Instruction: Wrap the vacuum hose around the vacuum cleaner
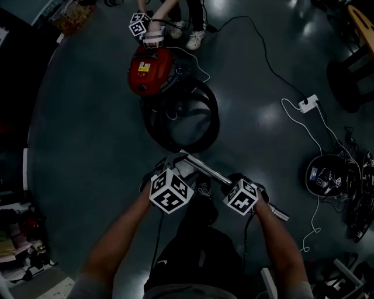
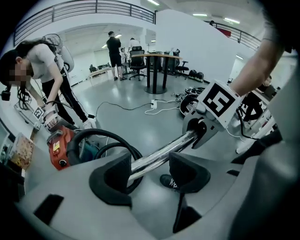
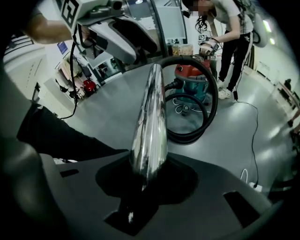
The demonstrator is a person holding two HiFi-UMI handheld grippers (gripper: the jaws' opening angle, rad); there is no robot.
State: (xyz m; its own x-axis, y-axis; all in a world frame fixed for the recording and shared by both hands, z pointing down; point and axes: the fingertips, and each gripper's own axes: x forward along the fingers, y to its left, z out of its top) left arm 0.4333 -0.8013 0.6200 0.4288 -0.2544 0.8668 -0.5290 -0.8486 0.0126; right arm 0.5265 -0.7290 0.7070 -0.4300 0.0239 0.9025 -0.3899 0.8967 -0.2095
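The red vacuum cleaner (image 1: 149, 70) stands on the floor at the top of the head view. Its black hose (image 1: 181, 117) lies in loops in front of it. A chrome wand (image 1: 201, 166) runs slantwise between my two hands. My left gripper (image 1: 174, 168) is shut on the wand's upper end, near the hose; the tube (image 2: 157, 157) fills the gap between the jaws of the left gripper (image 2: 150, 169). My right gripper (image 1: 232, 182) is shut on the wand lower down; the wand (image 3: 150, 117) rises straight out of the right gripper (image 3: 146, 177) toward the vacuum cleaner (image 3: 190, 77).
Another person (image 1: 175, 17) bends over the vacuum cleaner with a marker-cube gripper (image 1: 139, 24) on its top. A white power strip (image 1: 308, 103) with cables lies at the right, and a black round device (image 1: 324, 175) beyond it. My shoe (image 2: 168, 181) is below the wand. A table (image 2: 154, 58) stands far off.
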